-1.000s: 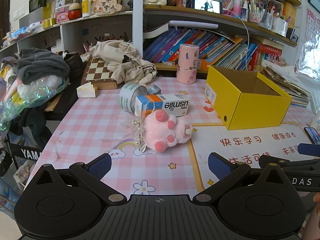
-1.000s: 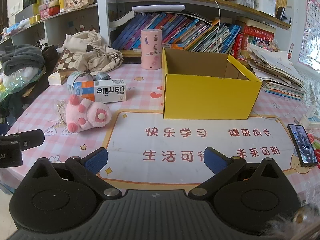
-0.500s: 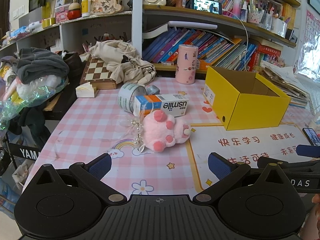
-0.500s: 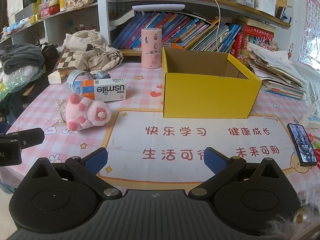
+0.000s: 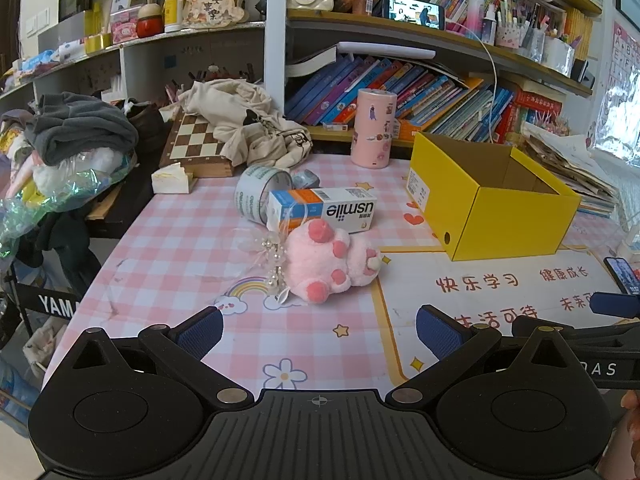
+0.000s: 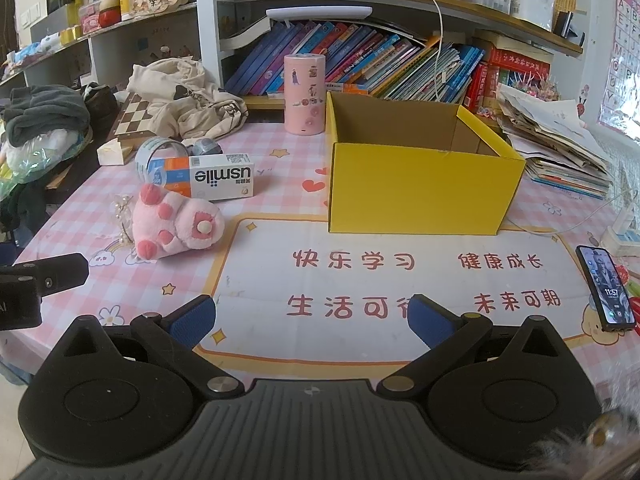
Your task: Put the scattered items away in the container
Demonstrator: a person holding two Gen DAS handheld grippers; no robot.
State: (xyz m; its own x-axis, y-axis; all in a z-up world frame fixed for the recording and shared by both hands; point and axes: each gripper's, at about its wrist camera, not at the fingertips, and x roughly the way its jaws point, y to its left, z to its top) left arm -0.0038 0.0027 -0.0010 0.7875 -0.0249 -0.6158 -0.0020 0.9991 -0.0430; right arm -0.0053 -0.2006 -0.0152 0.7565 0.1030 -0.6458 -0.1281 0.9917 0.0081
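An open yellow box [image 5: 492, 200] [image 6: 420, 184] stands empty on the pink checked table. Left of it lie a pink plush paw [image 5: 332, 264] [image 6: 172, 228], a white and orange usmile carton [image 5: 324, 210] [image 6: 208, 178], a roll of tape [image 5: 256, 192] [image 6: 154, 158] and a beaded hair clip [image 5: 268, 252] [image 6: 122, 210]. My left gripper [image 5: 318, 330] is open and empty, low over the table just before the plush paw. My right gripper [image 6: 312, 316] is open and empty over the white mat [image 6: 380, 280], in front of the box.
A pink cylinder [image 5: 374, 128] [image 6: 304, 94] stands behind the box. A phone [image 6: 606, 292] lies at the mat's right edge. A chessboard [image 5: 196, 144], crumpled cloth [image 5: 248, 120] and bookshelves crowd the back. Clothes pile up at the left edge [image 5: 72, 136].
My left gripper has eased a little forward toward the plush paw. The right gripper has barely moved. Both stay open and empty.
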